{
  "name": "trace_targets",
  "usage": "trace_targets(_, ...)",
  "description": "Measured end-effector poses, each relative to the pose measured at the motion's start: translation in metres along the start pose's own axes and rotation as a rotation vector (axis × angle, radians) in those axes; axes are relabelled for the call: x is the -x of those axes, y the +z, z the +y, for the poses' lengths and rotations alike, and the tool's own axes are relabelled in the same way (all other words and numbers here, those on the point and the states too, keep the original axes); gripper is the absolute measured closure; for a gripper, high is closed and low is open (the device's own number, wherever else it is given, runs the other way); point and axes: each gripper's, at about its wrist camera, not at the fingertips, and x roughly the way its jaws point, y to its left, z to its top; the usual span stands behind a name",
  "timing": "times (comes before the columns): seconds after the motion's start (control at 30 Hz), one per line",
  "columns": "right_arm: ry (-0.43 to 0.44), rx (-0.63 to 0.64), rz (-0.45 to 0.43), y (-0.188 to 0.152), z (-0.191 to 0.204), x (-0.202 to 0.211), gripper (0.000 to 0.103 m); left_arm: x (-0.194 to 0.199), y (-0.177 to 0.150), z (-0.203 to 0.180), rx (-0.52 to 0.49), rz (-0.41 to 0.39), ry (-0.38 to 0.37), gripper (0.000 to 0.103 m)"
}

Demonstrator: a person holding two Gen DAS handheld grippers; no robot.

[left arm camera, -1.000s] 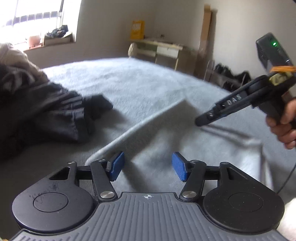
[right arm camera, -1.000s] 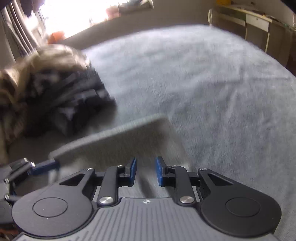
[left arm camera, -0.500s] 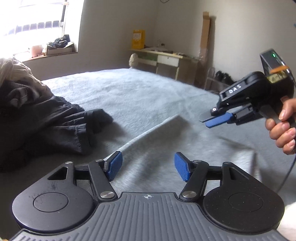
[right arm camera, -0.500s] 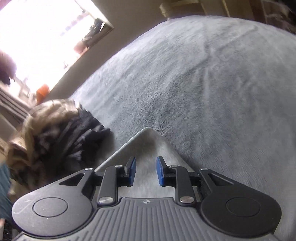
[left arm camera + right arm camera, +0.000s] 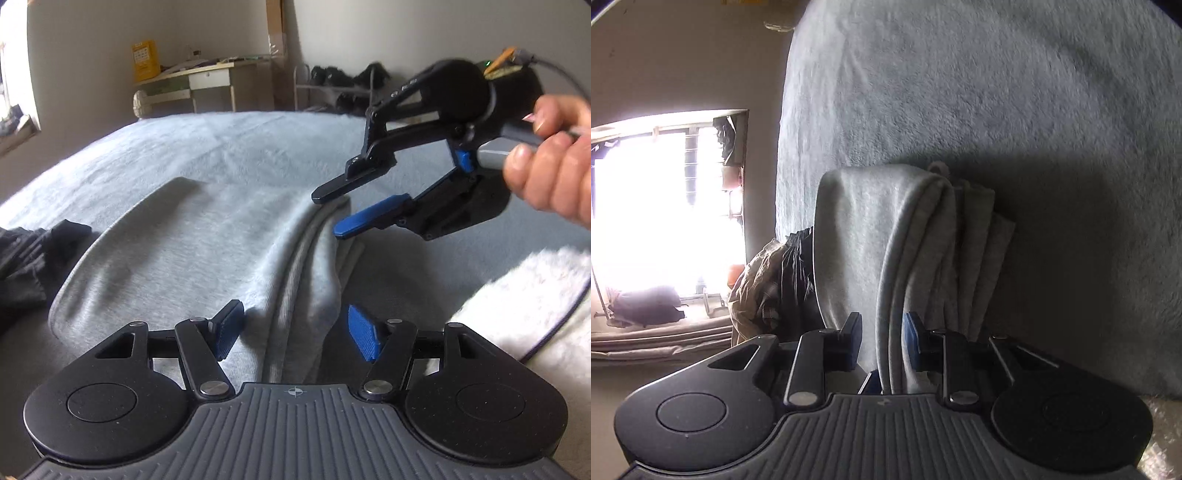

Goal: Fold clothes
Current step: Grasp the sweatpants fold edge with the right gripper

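A folded light grey garment lies on the grey bedspread, its layered ribbed edges running toward me. My left gripper is open, its blue pads either side of the near end of those edges, just above the cloth. My right gripper is open, held by a hand, tilted on its side above the far end of the edges. In the right wrist view the garment hangs down the frame and the right gripper straddles its folded edge with the jaws apart.
A pile of dark and tan plaid clothes lies at the left, also in the right wrist view. A white fluffy item sits at the right. A desk and shoe rack stand behind the bed.
My right gripper has rolled onto its side and dropped over the garment's far edge, jaws wider. My left gripper has tilted down and moved right, over the folded edges.
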Motion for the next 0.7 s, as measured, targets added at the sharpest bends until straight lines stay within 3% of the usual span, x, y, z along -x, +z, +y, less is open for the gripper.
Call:
trace_targets(0.3,0.005,0.014,0.055,-0.006,-0.007,-0.025,0.076,0.018,0.004,0.012,0.086,-0.009,-0.013,0.042)
trace_targets(0.6,0.013,0.077,0.051,-0.007,-0.005,-0.034,0.085,-0.003,0.002,0.025,0.192,0.02,0.001,0.044)
trace_targets(0.7,0.018,0.078,0.057,-0.007,-0.005,-0.038,0.085,-0.007,0.002,0.025,0.199,0.021,0.02,0.05)
